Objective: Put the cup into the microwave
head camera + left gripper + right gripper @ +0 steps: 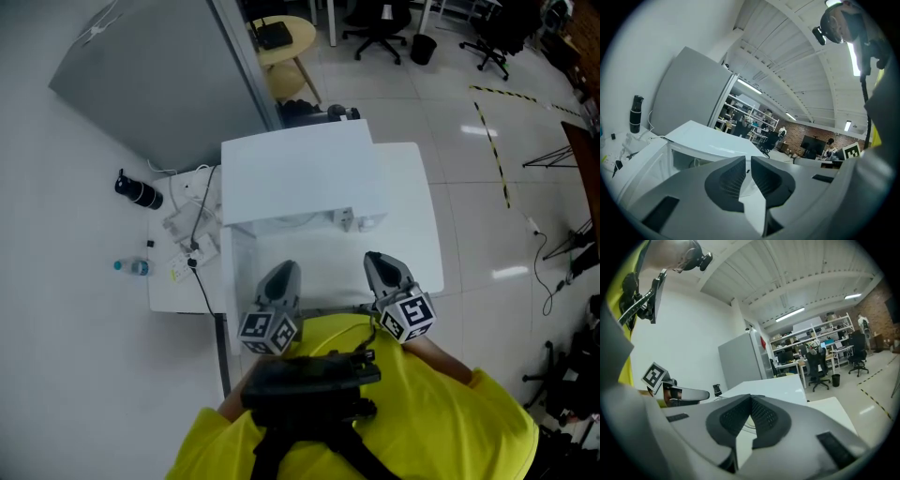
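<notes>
A white microwave (295,173) stands on a white table (183,286) in front of me. Its front is open, and inside I see the turntable and a small pale cup (347,221). My left gripper (281,272) is held close to my chest, short of the opening. Its jaws (748,159) are drawn together to a thin slit with nothing between them. My right gripper (380,262) hangs level beside it, its pads (750,397) touching and empty. Neither gripper touches the cup or the microwave (708,140).
On the table to the left of the microwave lie a black bottle (139,192), a clear bottle with a blue cap (131,267) and tangled cables (192,234). A grey cabinet (150,75) stands behind. Office chairs (375,28) and a round yellow table (281,37) stand farther back.
</notes>
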### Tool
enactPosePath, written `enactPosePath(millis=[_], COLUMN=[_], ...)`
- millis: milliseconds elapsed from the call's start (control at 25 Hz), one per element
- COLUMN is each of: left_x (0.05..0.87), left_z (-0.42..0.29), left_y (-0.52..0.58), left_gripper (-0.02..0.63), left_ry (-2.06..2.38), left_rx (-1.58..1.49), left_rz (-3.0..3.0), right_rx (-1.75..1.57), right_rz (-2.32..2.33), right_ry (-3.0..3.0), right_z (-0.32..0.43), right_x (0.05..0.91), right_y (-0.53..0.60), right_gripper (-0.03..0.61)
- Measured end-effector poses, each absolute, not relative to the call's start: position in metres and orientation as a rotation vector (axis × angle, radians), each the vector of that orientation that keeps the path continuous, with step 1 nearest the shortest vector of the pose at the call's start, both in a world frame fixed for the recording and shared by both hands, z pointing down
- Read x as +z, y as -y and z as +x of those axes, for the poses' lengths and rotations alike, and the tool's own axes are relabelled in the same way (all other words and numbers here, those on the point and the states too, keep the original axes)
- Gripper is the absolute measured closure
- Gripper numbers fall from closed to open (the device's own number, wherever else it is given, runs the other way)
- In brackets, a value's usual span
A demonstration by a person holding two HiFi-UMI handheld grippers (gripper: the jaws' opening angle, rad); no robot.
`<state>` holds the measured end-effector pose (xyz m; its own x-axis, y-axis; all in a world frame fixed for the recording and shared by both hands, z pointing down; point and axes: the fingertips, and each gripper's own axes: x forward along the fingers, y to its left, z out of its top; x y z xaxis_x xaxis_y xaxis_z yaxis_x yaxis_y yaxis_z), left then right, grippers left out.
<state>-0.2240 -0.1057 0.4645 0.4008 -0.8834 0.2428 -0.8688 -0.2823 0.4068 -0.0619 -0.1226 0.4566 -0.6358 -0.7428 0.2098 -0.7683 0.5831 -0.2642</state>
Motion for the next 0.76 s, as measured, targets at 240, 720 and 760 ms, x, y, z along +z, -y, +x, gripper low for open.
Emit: enactPosePath(millis=[240, 720, 760], left_x=[0.4599, 0.4599, 0.46], left_z=[-0.2223, -0.2273, -0.2274], left_y=[0.1072, 0.1102, 0.1102], left_gripper=[0.584, 0.584, 0.584], left_ry=[1.504, 1.519, 1.519], left_rx=[-0.049, -0.056, -0.059], left_rz=[2.2, 2.194, 2.194], right_rx=[0.521, 0.48, 0.478], right_rz=[1.301, 1.261, 1.26], right_ry=[2.729, 2.745, 2.745], right_z=[-0.0559, -0.0653, -0.0659], right_x=[0.4534, 0.4473, 0.4474], right_y=[0.1283, 0.1294, 0.1293], right_gripper=[0.575, 0.575, 0.575])
